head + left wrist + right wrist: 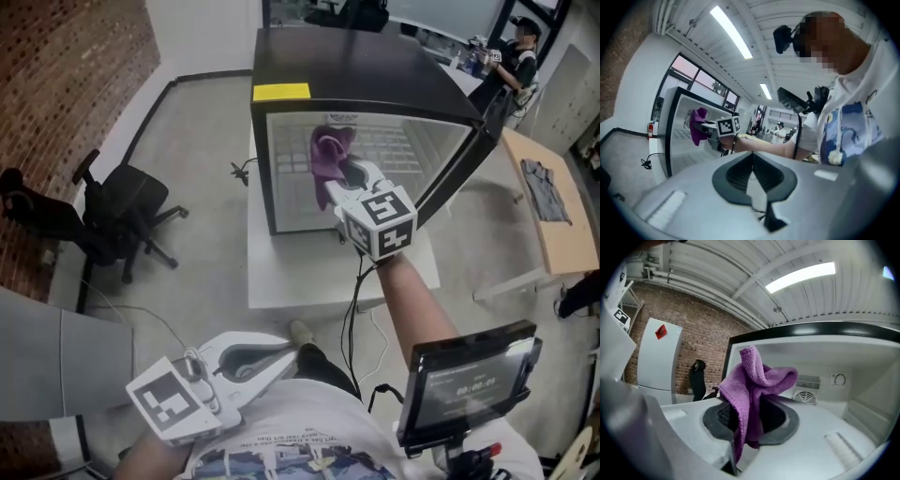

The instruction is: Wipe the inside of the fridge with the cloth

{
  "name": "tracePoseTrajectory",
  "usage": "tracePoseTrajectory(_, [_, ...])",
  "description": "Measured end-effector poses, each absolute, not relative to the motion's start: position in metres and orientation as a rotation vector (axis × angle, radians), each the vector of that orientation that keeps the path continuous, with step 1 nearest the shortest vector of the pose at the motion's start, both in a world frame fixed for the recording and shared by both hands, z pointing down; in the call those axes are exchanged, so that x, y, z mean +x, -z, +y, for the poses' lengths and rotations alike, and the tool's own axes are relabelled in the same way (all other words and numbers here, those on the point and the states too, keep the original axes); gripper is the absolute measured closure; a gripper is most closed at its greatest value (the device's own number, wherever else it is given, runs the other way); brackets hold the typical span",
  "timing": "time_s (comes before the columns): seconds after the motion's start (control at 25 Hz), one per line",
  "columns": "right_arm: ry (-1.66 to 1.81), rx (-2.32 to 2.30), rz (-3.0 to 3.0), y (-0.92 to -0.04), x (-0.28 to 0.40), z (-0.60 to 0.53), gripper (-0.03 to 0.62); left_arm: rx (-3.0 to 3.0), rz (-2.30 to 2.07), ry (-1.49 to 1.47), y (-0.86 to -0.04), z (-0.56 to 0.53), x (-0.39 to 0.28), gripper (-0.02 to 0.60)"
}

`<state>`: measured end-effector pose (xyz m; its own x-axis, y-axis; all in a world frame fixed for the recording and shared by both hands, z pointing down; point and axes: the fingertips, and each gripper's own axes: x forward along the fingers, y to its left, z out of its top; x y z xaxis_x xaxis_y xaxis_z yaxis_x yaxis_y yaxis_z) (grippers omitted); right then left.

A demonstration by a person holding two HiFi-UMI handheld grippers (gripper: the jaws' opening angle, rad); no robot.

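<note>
Closest in, the left gripper (pixel 281 358) hangs low by the person's white printed shirt (pixel 309 441). Its jaws are pressed together with nothing between them. It sits well apart from the action. A small screen (pixel 469 380) on a mount sits just beside the right forearm.

That forearm reaches over the white stand (pixel 281 272), cable (pixel 354 309) trailing under it, and the right gripper (pixel 349 176) is in the mouth of the fridge (pixel 375 75). The right gripper's jaws are clamped on the purple cloth (pixel 754 385), which bunches up above them and drapes down between them. The cloth is held up inside the open compartment, and whether it touches a wall cannot be told.

The fridge door (pixel 469 159) stands swung out on the right, close by the arm. A yellow label (pixel 281 92) marks the black top. Deep inside, a vent (pixel 806 392) and a dial (pixel 839 379) show on the back wall.

Further out, there is a black office chair (pixel 131 220) on the left by the brick wall (pixel 66 84). A wooden table (pixel 553 234) on the right has a grey garment (pixel 548 192) lying on it. Another person (pixel 514 56) is at the far back.
</note>
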<state>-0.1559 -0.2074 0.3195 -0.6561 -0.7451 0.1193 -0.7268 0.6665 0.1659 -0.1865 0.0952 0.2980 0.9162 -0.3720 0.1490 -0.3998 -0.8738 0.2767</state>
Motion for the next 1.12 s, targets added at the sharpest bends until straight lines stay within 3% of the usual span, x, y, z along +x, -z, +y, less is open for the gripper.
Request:
tracePoseTrajectory(0.32, [0.229,1.531,-2.344,-0.324,-0.03,-0.28,0.516,2.825,-0.467,-0.13,-0.295,0.071,-0.16,0.575])
tracePoseTrajectory(0.48, [0.252,1.596,-2.208,-0.327,0.0,-0.314,0.516,2.829,-0.459,-0.13,-0.291,0.054,-0.161,0.575])
tracePoseTrajectory(0.76, [0.177,1.588,-2.098,-0.348,0.014,-0.356,0.516,2.81,-0.489,-0.119,-0.292,0.024,-0.16,0.575])
tracePoseTrajectory(1.12, [0.123,1.401,-2.168,-0.37,-0.035,-0.362,0.516,2.797,-0.521,-0.108,-0.291,0.01,-0.161,0.575])
